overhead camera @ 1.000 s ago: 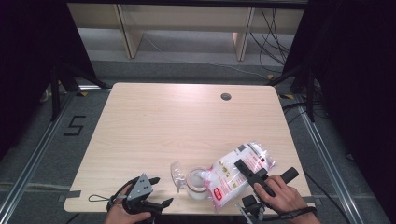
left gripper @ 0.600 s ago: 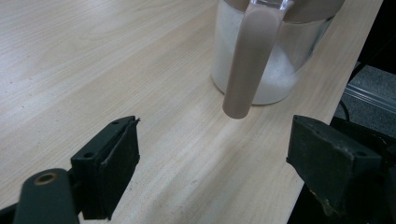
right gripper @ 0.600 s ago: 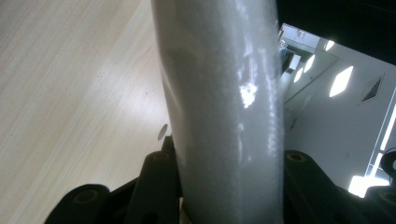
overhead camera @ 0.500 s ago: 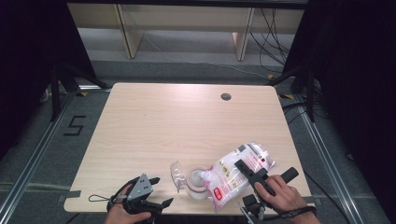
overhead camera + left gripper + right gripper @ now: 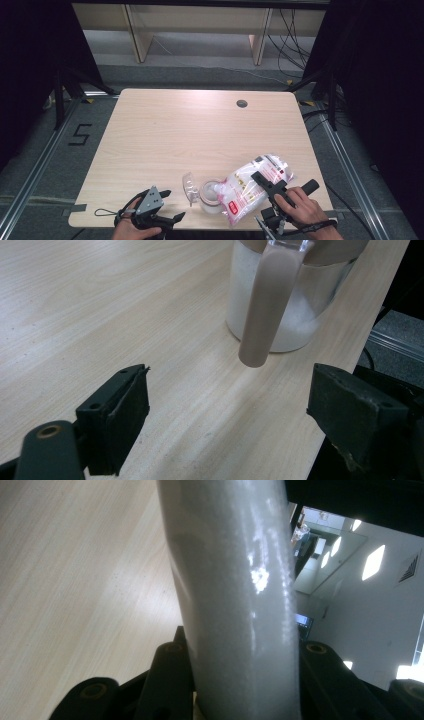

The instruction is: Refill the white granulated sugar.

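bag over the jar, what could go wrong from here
1. The right gripper pinches the bag of white granules, tilted over the glass jar; a shift could spill granules onto the table.
2. The left gripper stands open, off the jar, so a nudge may tip it.
3. The jar sits near the table's front edge.

Even overhead light, dark surroundings

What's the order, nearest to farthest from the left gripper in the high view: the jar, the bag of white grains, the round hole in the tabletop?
Measured from the left gripper at the table's near edge:
1. The jar, just to its right near the front edge.
2. The bag of white grains, beyond the jar, clamped in the right gripper.
3. The round hole, far side of the table.
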`<state>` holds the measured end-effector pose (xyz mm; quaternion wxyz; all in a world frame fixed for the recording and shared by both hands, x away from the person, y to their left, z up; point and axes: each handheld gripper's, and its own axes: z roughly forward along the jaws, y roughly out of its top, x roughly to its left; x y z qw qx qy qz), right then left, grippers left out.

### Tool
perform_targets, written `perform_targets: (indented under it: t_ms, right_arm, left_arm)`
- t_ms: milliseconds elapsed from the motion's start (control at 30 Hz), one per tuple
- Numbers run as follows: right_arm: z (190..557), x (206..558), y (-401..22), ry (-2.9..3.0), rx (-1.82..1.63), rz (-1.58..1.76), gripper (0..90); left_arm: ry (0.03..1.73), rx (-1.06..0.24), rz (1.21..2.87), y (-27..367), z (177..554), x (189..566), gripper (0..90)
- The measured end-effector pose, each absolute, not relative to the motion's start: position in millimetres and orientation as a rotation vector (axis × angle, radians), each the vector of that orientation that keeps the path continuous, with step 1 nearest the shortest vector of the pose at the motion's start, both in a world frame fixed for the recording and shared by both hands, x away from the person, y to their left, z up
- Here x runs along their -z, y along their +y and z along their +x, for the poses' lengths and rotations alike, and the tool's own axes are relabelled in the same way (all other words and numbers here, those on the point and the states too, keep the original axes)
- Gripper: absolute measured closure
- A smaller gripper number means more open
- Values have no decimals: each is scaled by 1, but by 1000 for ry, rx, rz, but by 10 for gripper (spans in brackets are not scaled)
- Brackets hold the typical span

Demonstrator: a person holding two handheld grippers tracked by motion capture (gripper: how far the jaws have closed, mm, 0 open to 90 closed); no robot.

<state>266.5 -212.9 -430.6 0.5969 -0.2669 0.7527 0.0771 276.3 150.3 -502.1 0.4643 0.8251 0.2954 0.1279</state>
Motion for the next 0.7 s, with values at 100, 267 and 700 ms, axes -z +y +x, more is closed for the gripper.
perform_targets:
  t_ms: [100,267,700]
  right_arm:
    - [267,429,-214,1750,-200,-610,710]
    - [269,429,-216,1758,-257,-588,712]
    - [274,429,-223,1783,-392,-531,719]
  left_arm:
    - [725,-314,2029,150,276,502,162]
    - [729,-314,2026,150,276,502,162]
    - [732,-314,2015,150,276,502,162]
